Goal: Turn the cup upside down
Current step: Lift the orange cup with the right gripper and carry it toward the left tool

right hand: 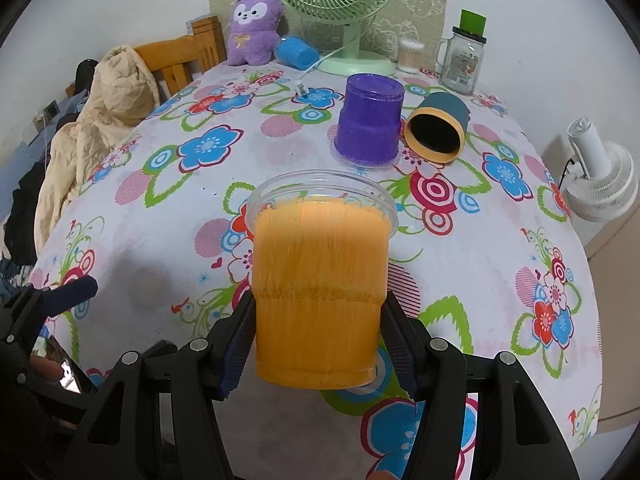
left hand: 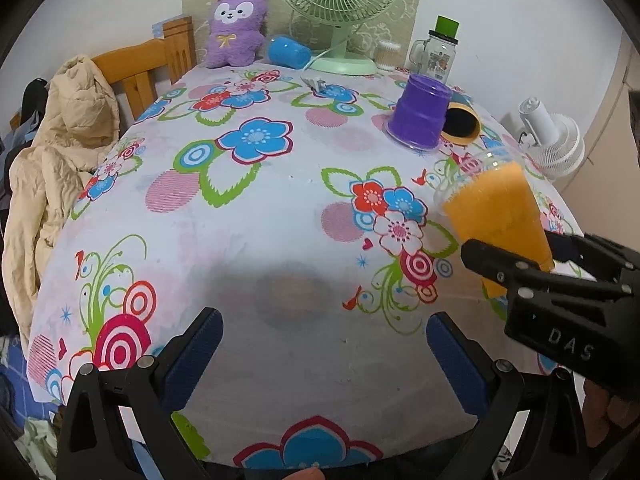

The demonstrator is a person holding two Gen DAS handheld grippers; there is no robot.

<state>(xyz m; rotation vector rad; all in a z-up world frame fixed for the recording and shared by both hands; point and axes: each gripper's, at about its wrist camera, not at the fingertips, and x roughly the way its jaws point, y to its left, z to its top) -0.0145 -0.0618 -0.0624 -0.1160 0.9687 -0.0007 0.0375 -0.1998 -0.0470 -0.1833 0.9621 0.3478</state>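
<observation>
Right gripper (right hand: 318,340) jaws clamp the orange cup (right hand: 318,288) short of the purple cup (right hand: 370,122); left gripper (left hand: 324,344) jaws gape empty; rotate slowly, grip firm

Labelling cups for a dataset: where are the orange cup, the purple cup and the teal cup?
orange cup (right hand: 320,280): right wrist view, on its side wall.
purple cup (right hand: 370,120): right wrist view, mid wall.
teal cup (right hand: 452,106): right wrist view, on its teal outer side.
</observation>
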